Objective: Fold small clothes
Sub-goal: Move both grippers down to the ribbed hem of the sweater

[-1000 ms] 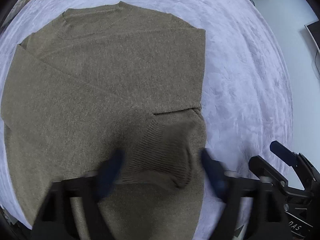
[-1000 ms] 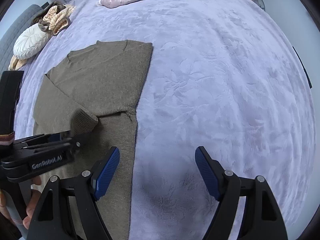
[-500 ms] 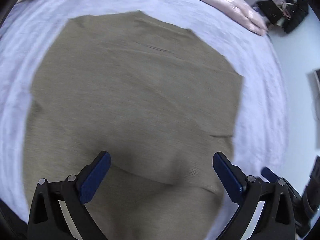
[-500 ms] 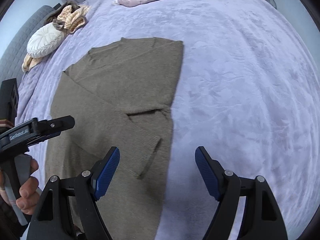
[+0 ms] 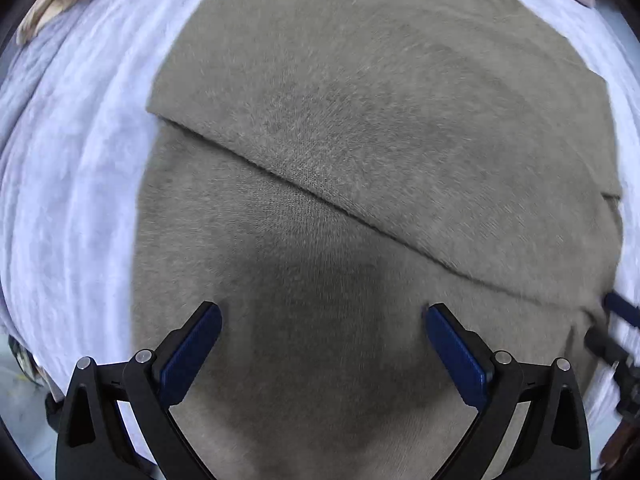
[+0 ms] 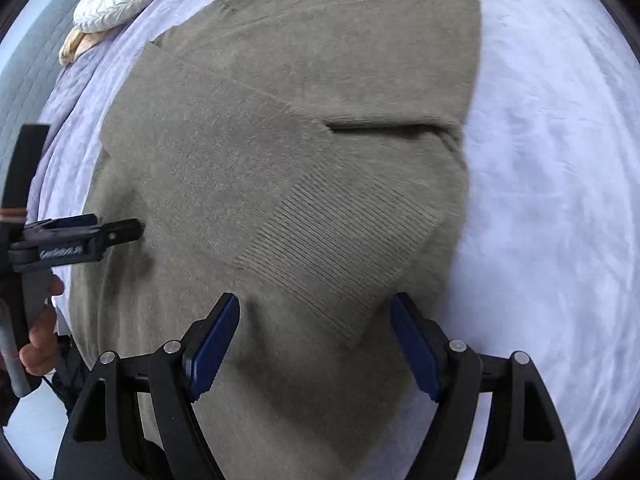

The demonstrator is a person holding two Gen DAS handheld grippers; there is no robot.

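An olive-brown knit sweater (image 6: 304,92) lies flat on the pale lilac bedspread (image 6: 552,168), both sleeves folded across its body. The ribbed cuff (image 6: 340,248) of the upper sleeve points at the right wrist camera. My right gripper (image 6: 314,344) hovers open just above the lower body of the sweater, the cuff tip between its blue pads. My left gripper (image 5: 322,356) is open over the sweater (image 5: 360,128), close to the cloth, holding nothing. It shows from the side in the right wrist view as the left gripper (image 6: 120,232) over the sweater's left edge, a hand (image 6: 40,324) on its handle.
A white ribbed cushion (image 6: 116,4) and a beige cloth (image 6: 80,44) lie at the far left of the bed. The bedspread (image 5: 68,184) spreads to both sides of the sweater. The right gripper's tip (image 5: 620,312) enters the left wrist view at the right edge.
The left gripper let go of the sleeve cuff, opened and moved left over the sweater. The right gripper moved left, from over bare bedspread to above the cuff.
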